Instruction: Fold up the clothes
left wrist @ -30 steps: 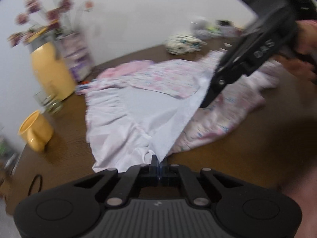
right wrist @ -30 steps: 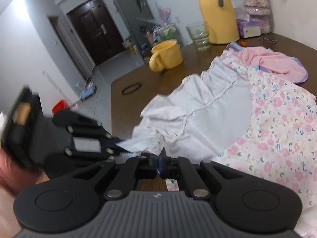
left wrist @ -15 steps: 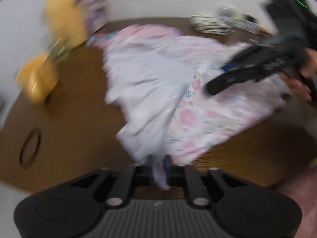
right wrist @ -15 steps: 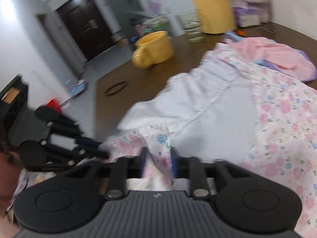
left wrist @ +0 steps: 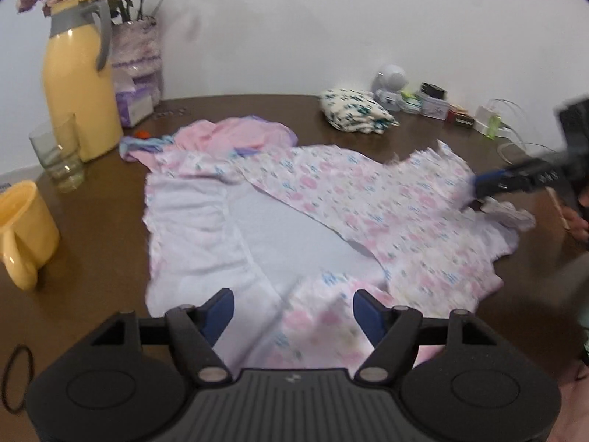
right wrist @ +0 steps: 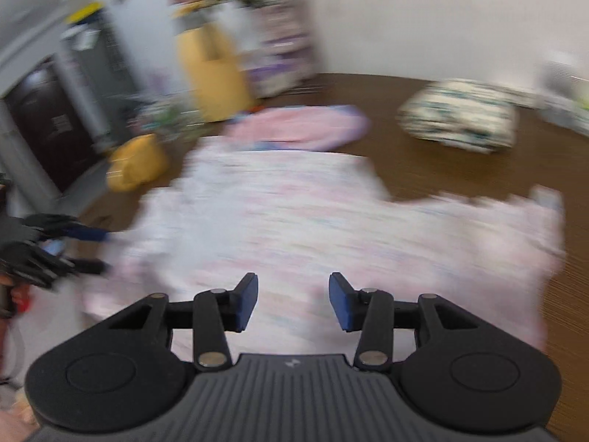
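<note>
left gripper [left wrist: 292, 307]: jaws apart, empty, over near hem | right gripper [right wrist: 292, 304]: jaws apart, empty | floral dress [left wrist: 368, 202]: spread on table [left wrist: 110, 258], partly folded, white lining exposed | risk: unpinned fold may slip open; yellow mug [left wrist: 22, 232] near hem

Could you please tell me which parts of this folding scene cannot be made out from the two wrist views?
- Right wrist view: motion blur smears the floral garment, so its print and folds are unreadable.
- Left wrist view: the right gripper is blurred and cut off by the right edge.
- Left wrist view: the left gripper body hides the garment's near hem.
- Small items by the wall are too small to identify.
</note>
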Motion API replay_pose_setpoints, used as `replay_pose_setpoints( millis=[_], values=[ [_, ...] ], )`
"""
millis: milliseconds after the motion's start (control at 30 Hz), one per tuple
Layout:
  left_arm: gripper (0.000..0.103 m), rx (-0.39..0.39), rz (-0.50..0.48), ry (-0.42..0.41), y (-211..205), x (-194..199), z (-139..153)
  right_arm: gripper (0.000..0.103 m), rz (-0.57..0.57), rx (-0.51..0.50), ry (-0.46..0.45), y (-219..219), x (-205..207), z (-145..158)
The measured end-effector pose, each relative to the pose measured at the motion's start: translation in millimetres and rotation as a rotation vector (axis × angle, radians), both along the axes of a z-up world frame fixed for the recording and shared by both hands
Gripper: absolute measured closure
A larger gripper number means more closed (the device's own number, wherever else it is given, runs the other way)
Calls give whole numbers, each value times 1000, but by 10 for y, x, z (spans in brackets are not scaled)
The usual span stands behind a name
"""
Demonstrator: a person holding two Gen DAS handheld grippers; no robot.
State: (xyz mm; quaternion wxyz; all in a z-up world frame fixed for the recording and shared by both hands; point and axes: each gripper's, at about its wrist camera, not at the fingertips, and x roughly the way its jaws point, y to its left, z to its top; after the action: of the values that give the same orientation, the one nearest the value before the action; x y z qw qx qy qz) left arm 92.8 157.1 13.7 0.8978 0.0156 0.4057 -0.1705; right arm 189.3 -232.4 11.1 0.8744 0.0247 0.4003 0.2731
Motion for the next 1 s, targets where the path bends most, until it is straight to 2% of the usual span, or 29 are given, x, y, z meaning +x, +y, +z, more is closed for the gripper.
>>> replay_pose_setpoints(
  millis=[133,233,267,333,367,400,467,633,667,733,800,900,933,967,1000],
  values=[
    [31,-21,10,37,-46,110,-116,60,-194,-73,5,-654,-29,-99],
    [31,-38,18,64,-80,192,-203,52,-249,-64,34,-986,-30,-200],
    [34,-43,21,73,-91,219,-232,50,-256,-62,41,-1036,-31,-231],
    [59,-54,26,91,-114,274,-290,50,-268,-64,48,-1089,-3,-308],
    [95,-59,29,101,-126,301,-319,50,-274,-61,54,-1093,23,-347],
    [101,-64,31,110,-137,329,-348,50,-282,-57,60,-1104,64,-388],
    [101,-60,53,118,-149,330,-380,50,-295,-49,69,-1125,163,-465],
    [101,24,181,90,-127,94,-344,50,-308,-5,66,-1102,391,-540],
    [99,22,199,87,-113,58,-334,50,-307,13,67,-1099,446,-551],
    [87,-3,222,79,-76,2,-300,50,-302,70,78,-1074,575,-568],
    [55,-27,255,44,-32,-18,-193,50,-303,103,92,-1037,700,-575],
    [47,-30,304,4,9,24,-50,52,-312,113,119,-938,867,-595],
    [47,-23,318,-5,16,54,-10,63,-310,109,129,-902,890,-601],
    [47,-15,333,-14,23,84,29,85,-301,107,138,-874,893,-605],
    [47,-7,346,-16,37,128,40,94,-293,105,148,-854,881,-606]
  ],
)
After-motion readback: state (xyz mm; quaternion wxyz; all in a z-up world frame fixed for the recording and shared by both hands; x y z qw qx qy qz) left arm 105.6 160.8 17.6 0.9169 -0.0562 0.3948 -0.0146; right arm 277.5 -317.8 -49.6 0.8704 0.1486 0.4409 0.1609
